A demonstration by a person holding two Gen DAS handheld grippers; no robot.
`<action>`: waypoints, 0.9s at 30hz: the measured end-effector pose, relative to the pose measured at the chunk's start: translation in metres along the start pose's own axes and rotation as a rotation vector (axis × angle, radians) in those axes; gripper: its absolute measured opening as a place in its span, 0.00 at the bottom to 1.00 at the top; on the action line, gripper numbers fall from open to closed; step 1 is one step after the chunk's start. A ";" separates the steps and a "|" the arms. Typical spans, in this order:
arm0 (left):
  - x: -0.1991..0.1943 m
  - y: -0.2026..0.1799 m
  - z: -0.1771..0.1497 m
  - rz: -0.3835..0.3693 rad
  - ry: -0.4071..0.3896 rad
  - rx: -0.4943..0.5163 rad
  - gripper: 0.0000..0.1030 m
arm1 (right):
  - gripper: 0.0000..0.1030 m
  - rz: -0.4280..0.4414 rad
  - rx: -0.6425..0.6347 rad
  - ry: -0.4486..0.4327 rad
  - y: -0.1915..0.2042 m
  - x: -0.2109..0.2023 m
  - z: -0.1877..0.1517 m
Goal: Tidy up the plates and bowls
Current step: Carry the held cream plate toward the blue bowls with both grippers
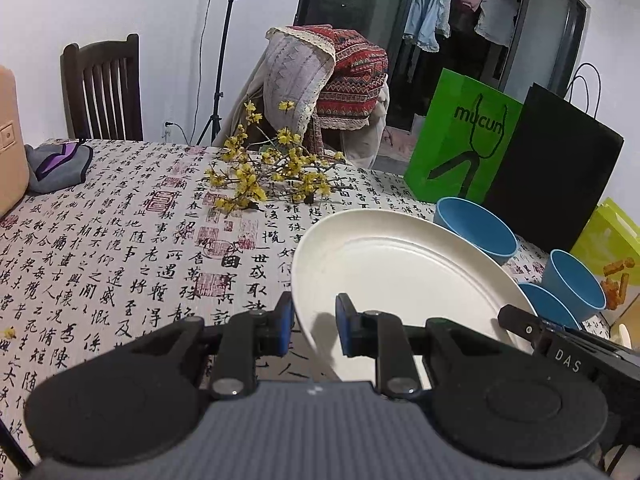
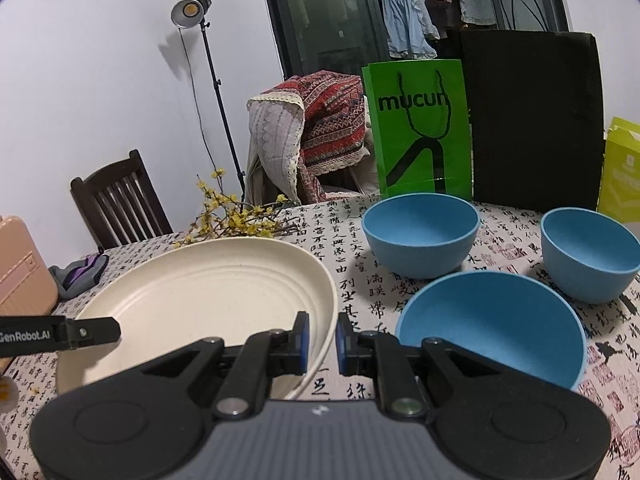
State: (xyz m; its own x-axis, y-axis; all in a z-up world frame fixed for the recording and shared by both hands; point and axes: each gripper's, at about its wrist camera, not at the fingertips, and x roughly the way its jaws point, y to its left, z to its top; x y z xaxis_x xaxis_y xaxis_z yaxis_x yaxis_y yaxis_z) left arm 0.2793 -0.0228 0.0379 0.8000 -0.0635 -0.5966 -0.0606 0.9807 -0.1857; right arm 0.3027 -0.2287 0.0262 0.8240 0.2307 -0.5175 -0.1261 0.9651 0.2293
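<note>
A cream plate is held between both grippers, tilted above the table; it also shows in the right wrist view. My left gripper straddles the plate's left rim, jaws a little apart around it. My right gripper straddles the plate's right rim, jaws nearly closed on it. Three blue bowls stand to the right: a near bowl, a far bowl and a right bowl. The right gripper's body shows at the plate's far edge.
A table with a calligraphy-print cloth carries yellow flower branches, a grey-purple cloth and a pink case. A green bag, a black bag and a yellow-green box stand at the back. Chairs stand behind.
</note>
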 end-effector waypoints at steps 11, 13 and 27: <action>-0.017 -0.003 -0.014 0.000 -0.018 0.015 0.22 | 0.13 -0.006 0.002 -0.022 0.002 -0.021 -0.011; -0.020 -0.002 -0.016 0.000 -0.019 0.014 0.22 | 0.13 -0.007 0.000 -0.026 0.002 -0.023 -0.012; -0.039 0.005 -0.030 -0.008 -0.027 0.007 0.22 | 0.13 -0.004 -0.001 -0.032 0.005 -0.035 -0.019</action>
State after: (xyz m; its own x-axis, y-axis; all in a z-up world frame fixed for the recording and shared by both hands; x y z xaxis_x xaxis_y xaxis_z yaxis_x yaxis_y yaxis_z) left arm 0.2301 -0.0215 0.0368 0.8165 -0.0666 -0.5735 -0.0497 0.9815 -0.1849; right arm 0.2625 -0.2301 0.0299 0.8418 0.2232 -0.4915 -0.1239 0.9661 0.2266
